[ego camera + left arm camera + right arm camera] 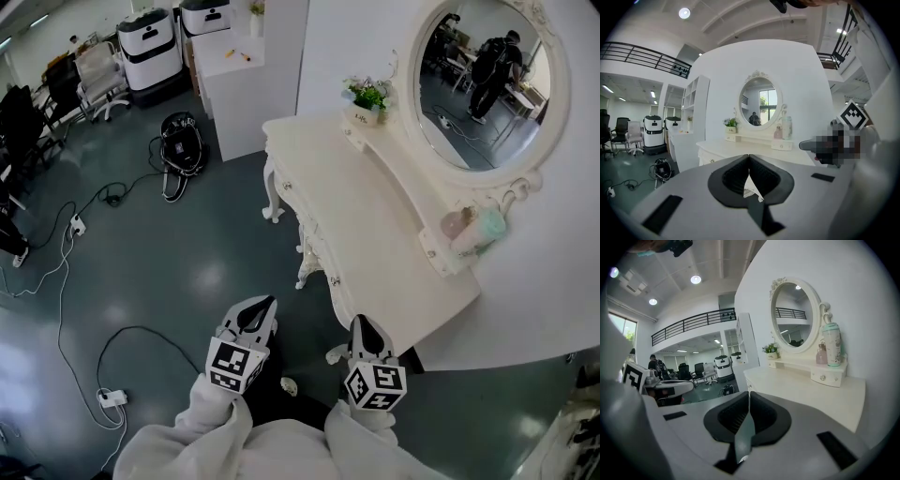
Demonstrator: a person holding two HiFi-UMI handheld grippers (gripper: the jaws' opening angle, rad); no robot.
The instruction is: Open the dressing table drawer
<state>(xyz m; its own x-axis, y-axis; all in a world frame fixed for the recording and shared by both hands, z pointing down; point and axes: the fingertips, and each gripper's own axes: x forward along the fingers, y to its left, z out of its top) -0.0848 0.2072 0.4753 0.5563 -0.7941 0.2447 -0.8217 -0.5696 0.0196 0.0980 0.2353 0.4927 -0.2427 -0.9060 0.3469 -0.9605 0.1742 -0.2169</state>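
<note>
The white dressing table point(375, 225) stands at the right of the head view under an oval mirror point(487, 80). Its front drawers point(323, 267) face left and are closed, with small knobs point(335, 280). My left gripper point(264, 302) is over the floor a little to the left of the table's near end. It is shut and holds nothing. My right gripper point(358, 319) hovers just off the table's near corner, also shut and empty. The left gripper view has the table's front point(710, 159) beyond the closed jaws of my left gripper point(749, 155). The right gripper view looks along the tabletop point(806, 390) past my right gripper point(749, 392).
A potted plant point(366, 98) and two bottles point(473, 230) stand on the table's raised back shelf. Cables and a power strip point(112, 398) lie on the floor at left. A black bag point(181, 141), a white cabinet point(234, 84) and office chairs point(94, 75) are farther back.
</note>
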